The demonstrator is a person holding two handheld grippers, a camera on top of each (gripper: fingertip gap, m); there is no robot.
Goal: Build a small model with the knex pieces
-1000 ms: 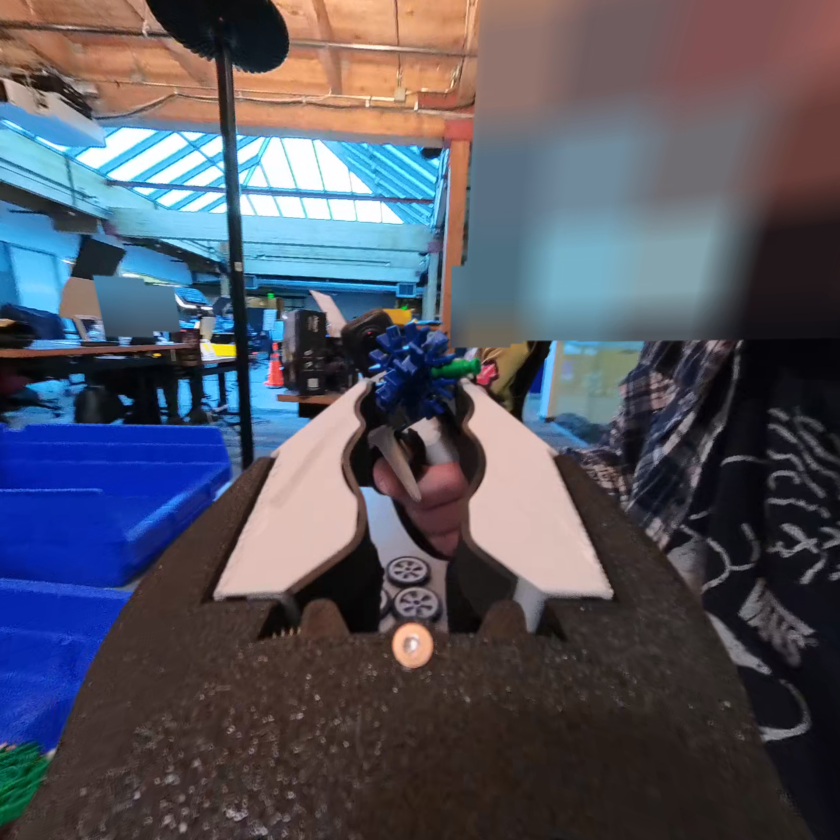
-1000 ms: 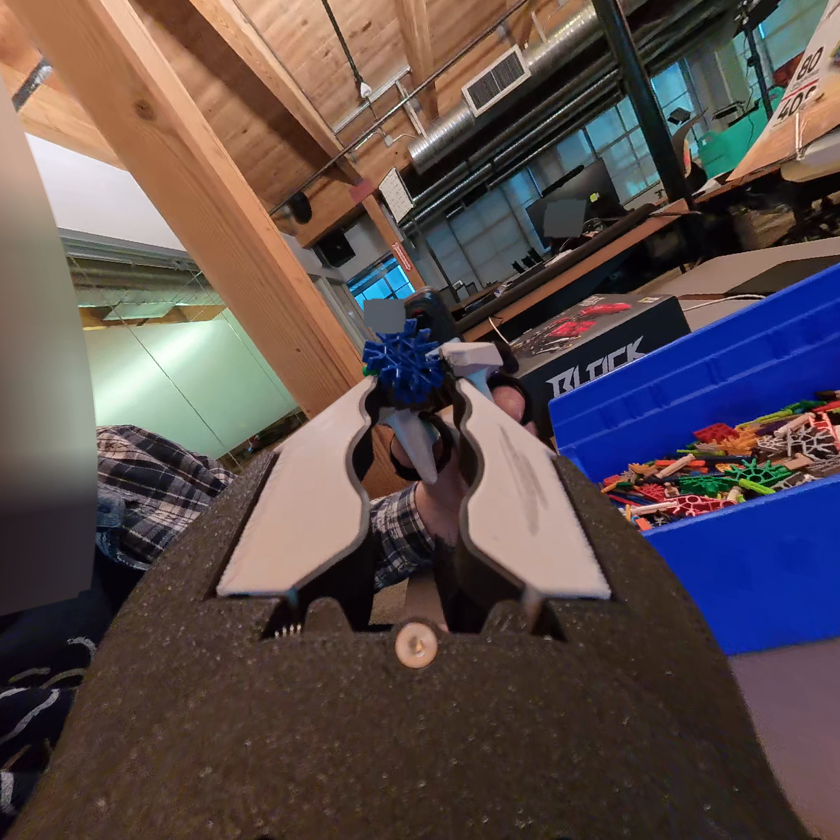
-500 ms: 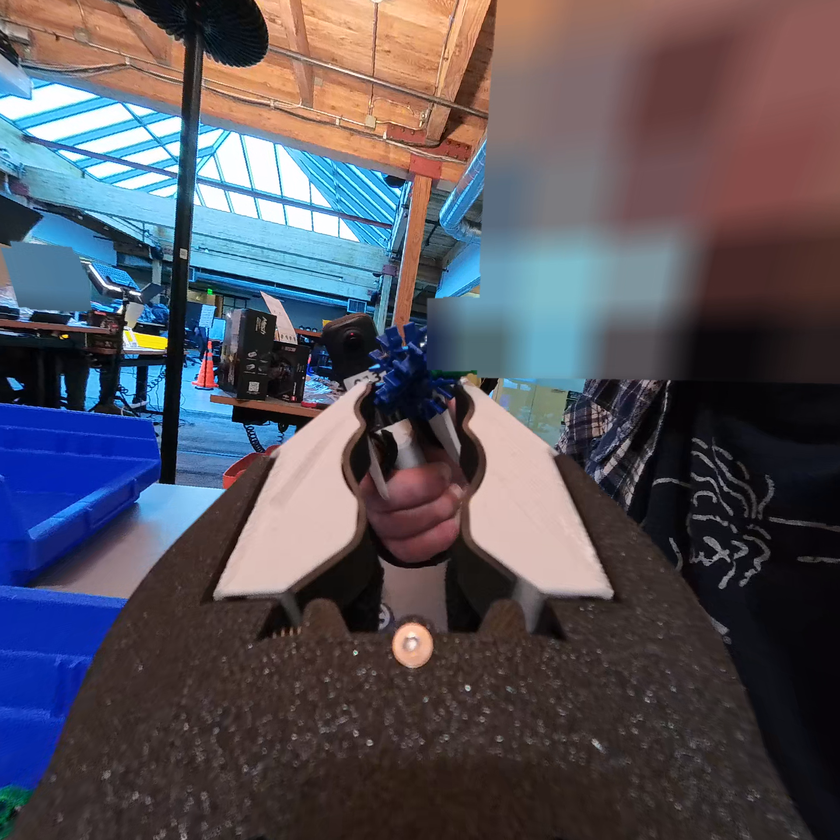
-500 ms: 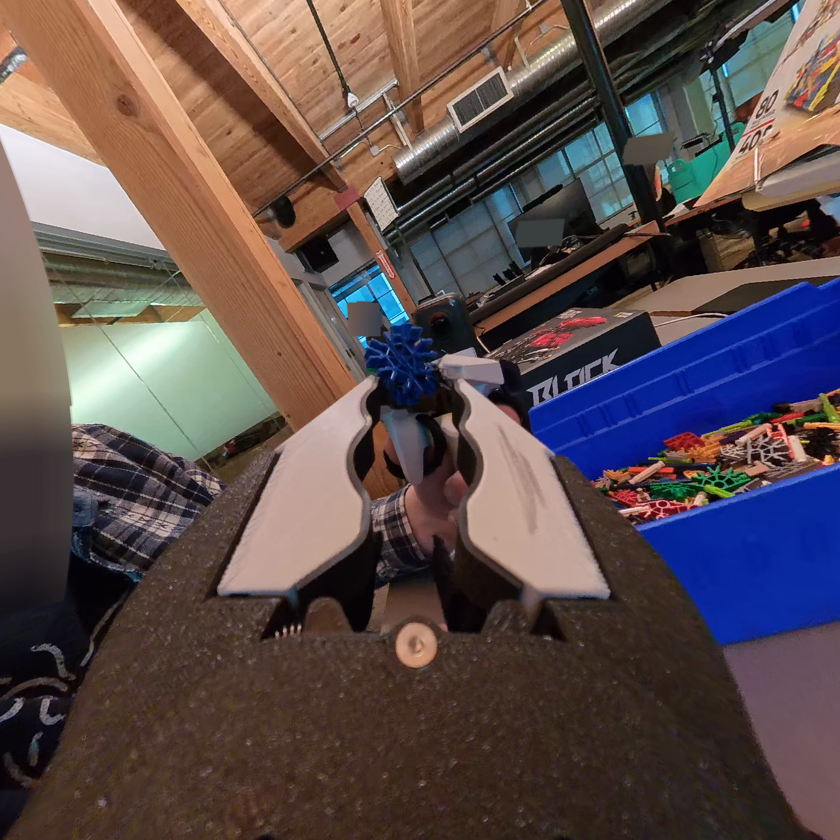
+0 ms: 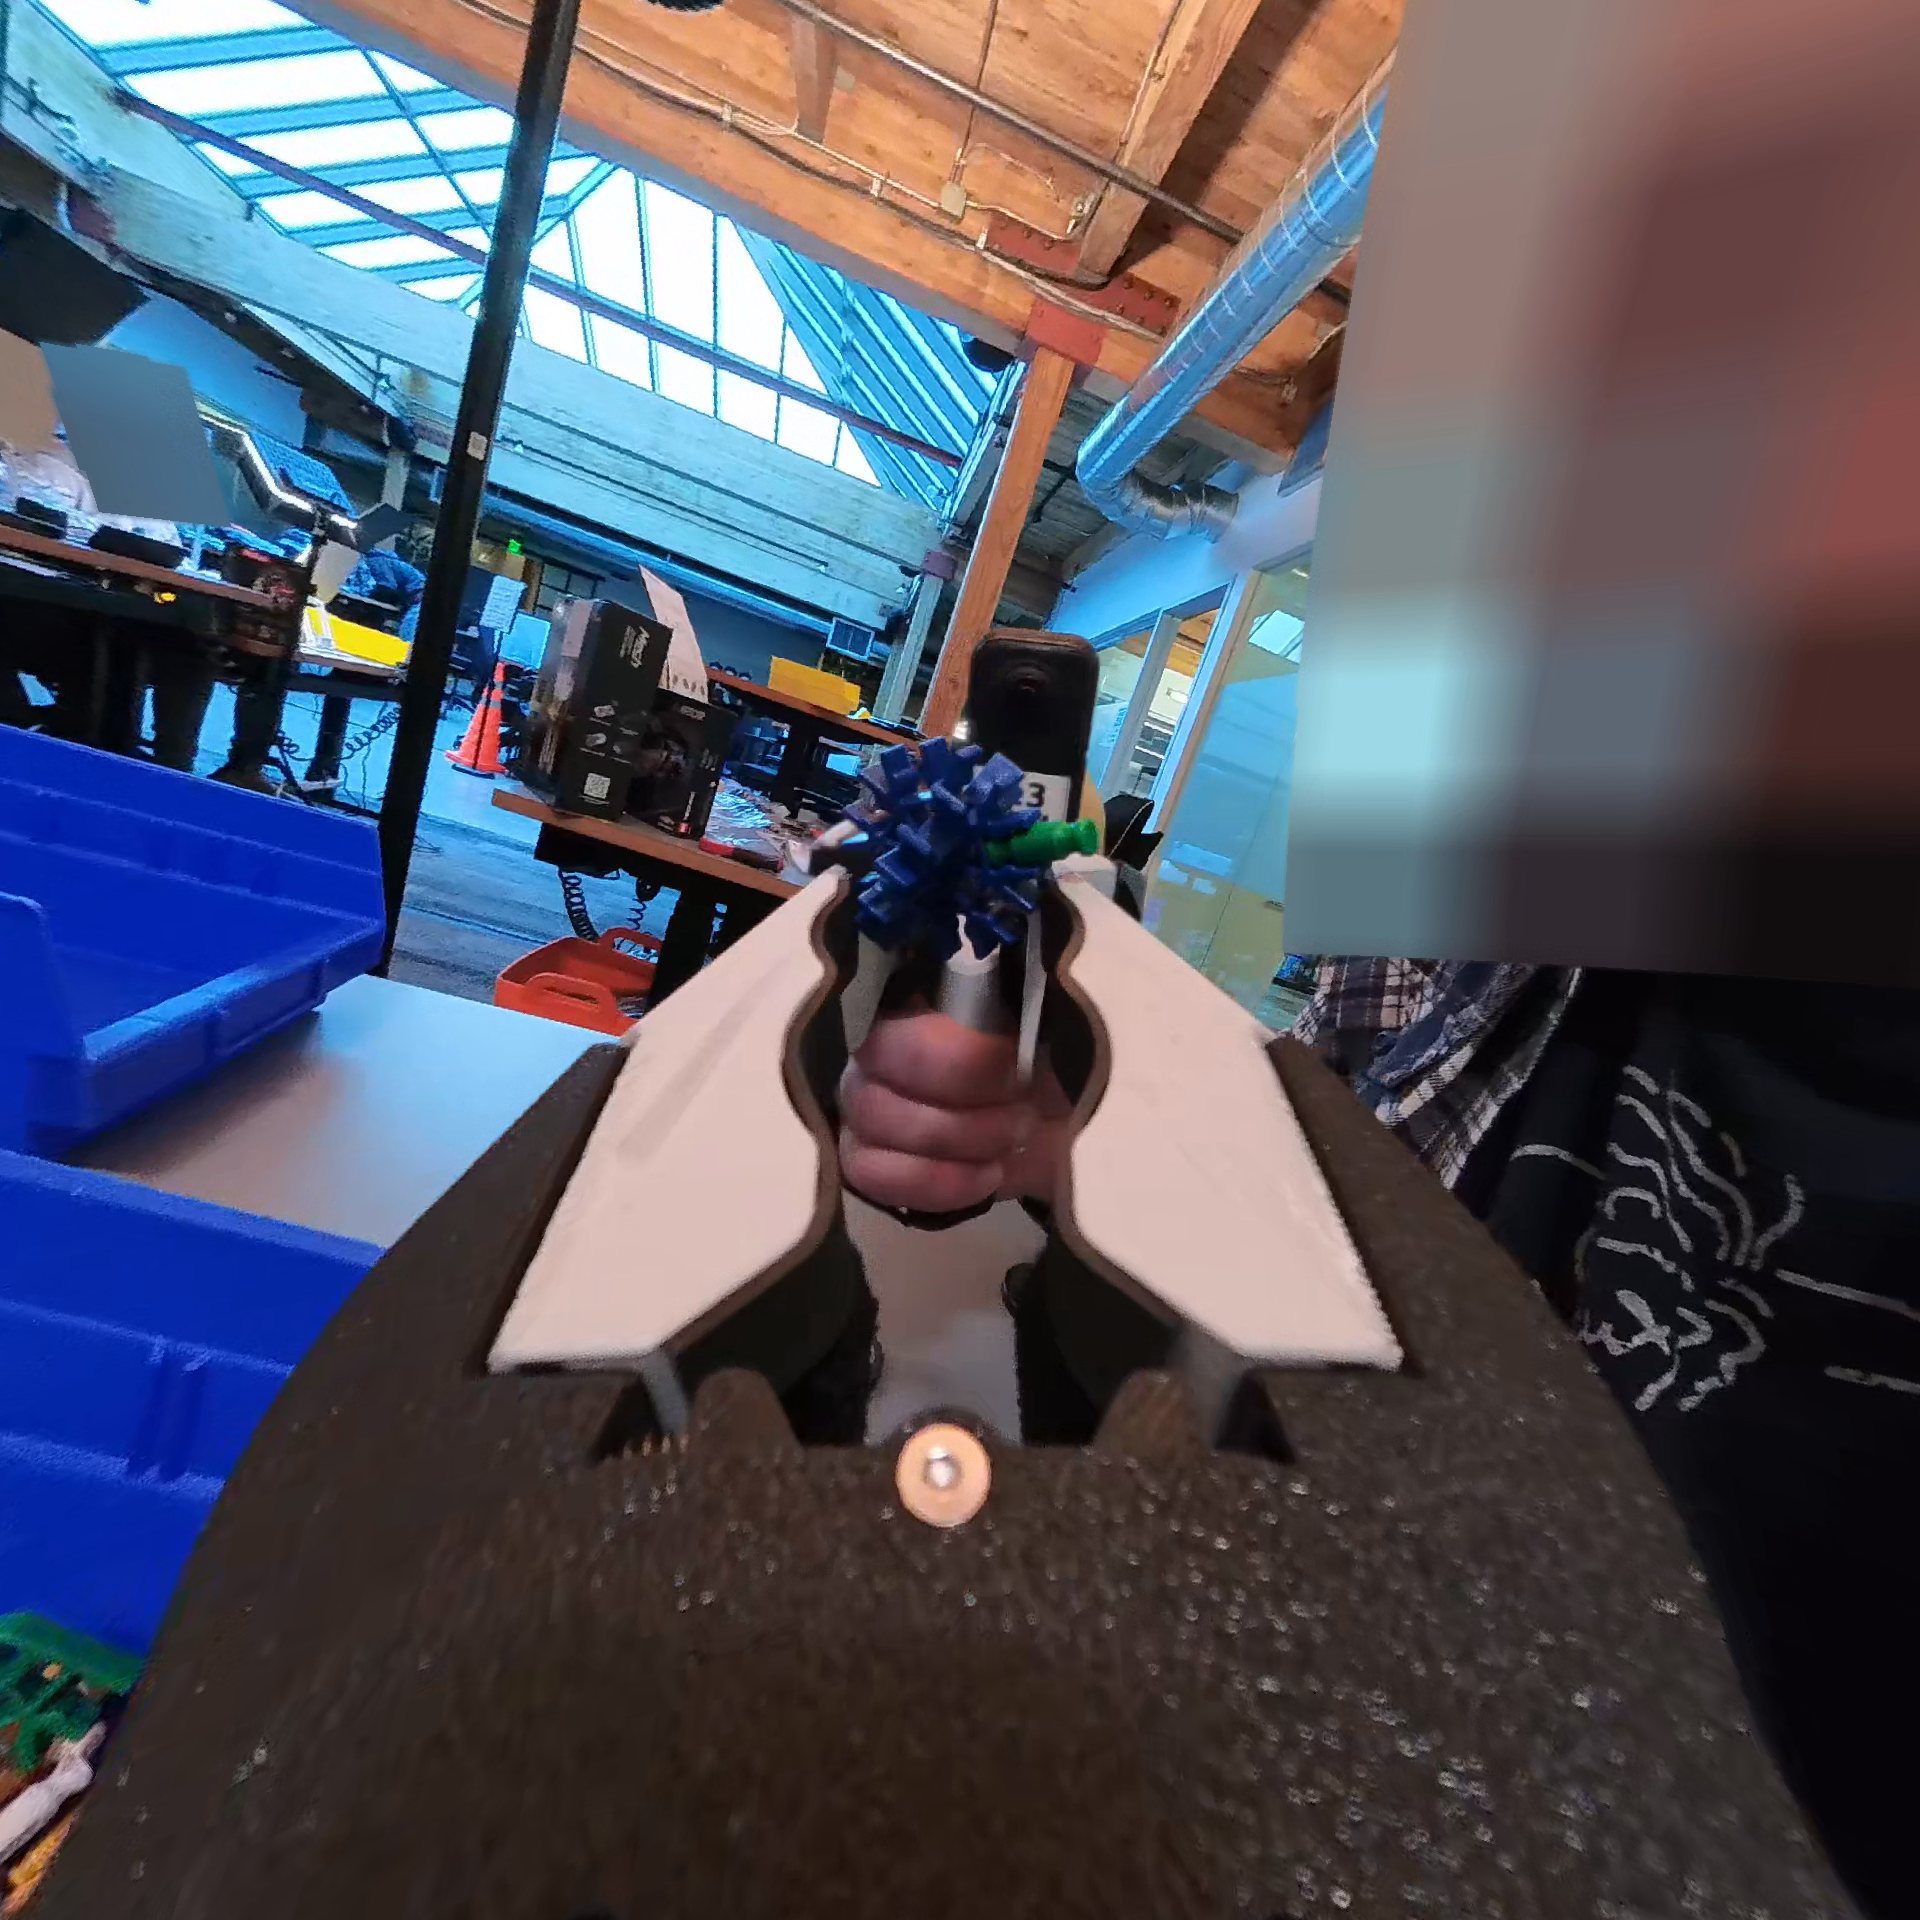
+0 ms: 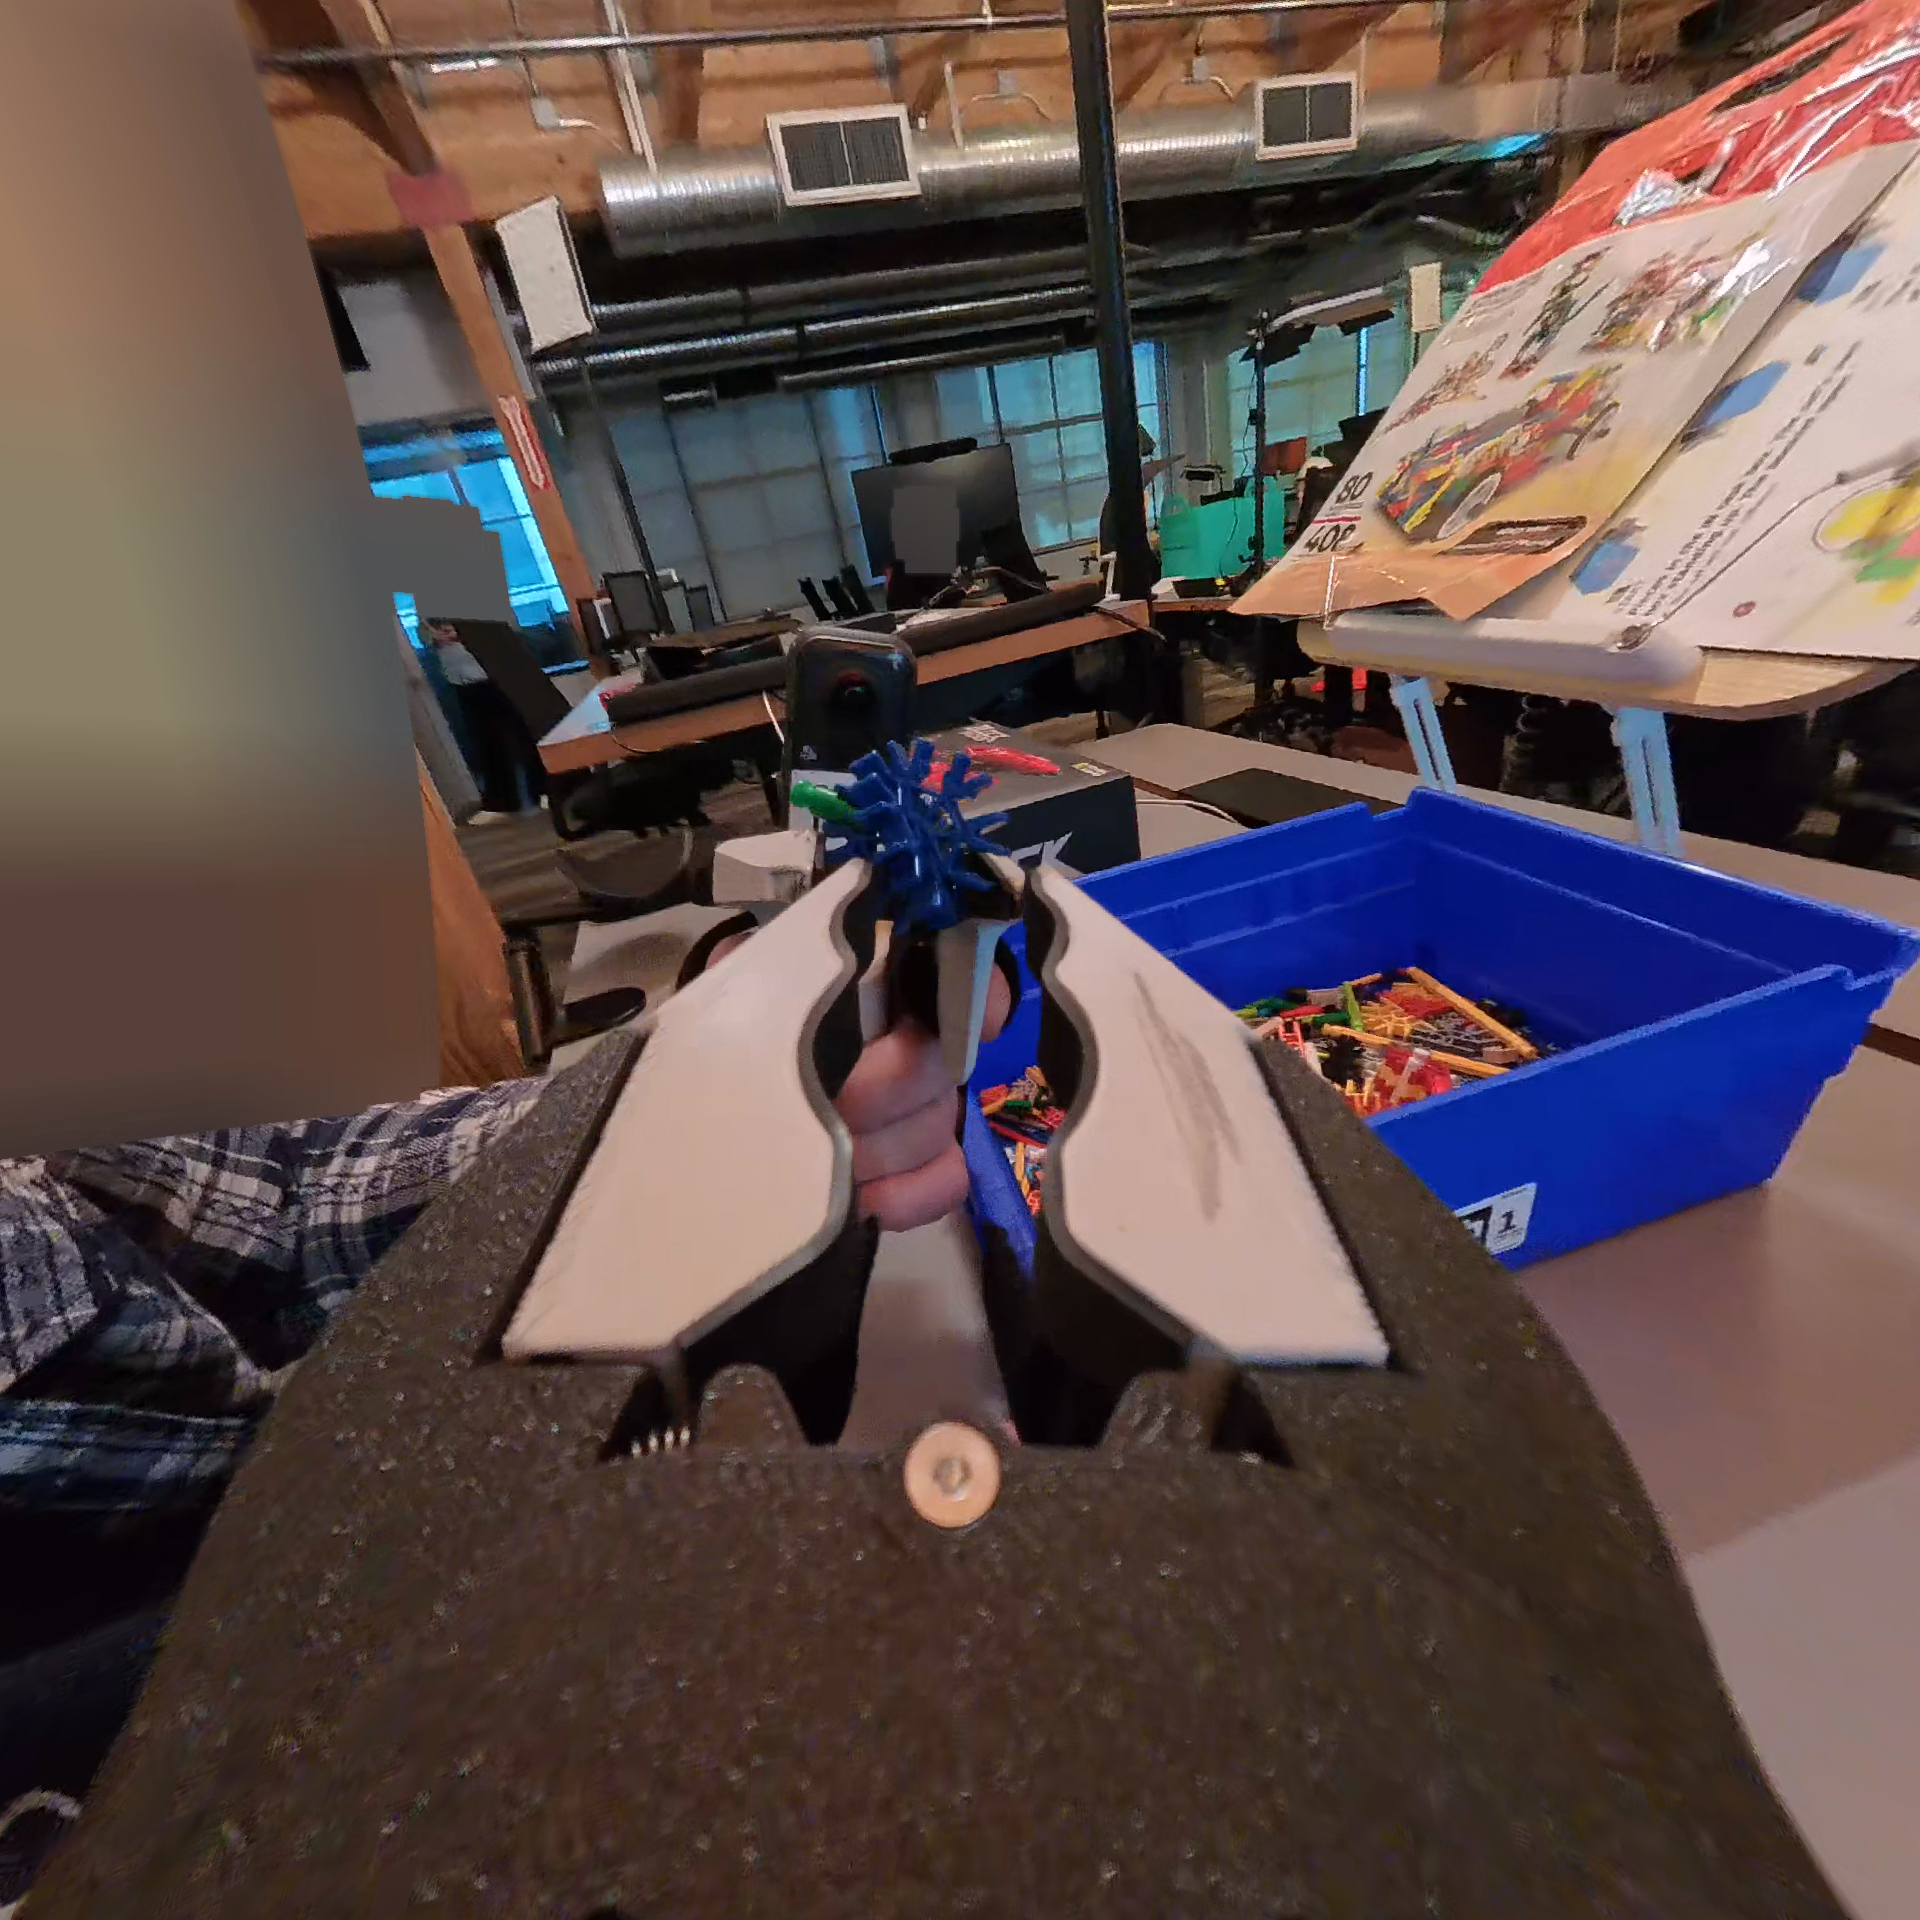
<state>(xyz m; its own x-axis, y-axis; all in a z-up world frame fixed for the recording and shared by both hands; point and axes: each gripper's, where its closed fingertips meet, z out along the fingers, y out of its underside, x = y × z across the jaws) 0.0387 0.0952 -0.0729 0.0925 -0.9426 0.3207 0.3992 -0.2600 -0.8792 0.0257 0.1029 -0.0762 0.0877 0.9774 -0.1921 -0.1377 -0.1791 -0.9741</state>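
Note:
A blue snowflake-shaped connector cluster with a short green rod sticking out sits between the tips of both grippers, held up in the air. My left gripper is shut on it. The right gripper's white fingers and the hand holding it face me just behind. In the right wrist view my right gripper is shut on the same blue cluster, with the green rod at its left. The left gripper's fingers and hand show beyond.
A blue bin of mixed coloured building pieces stands on the grey table at right. A printed instruction sheet leans on a stand behind it. Blue bins stand at the left, and a person's plaid shirt is close at right.
Both grippers stayed closed together on the blue cluster. The pair swung round and tilted, so the right view now looks level over the bin and the left view shows more table.

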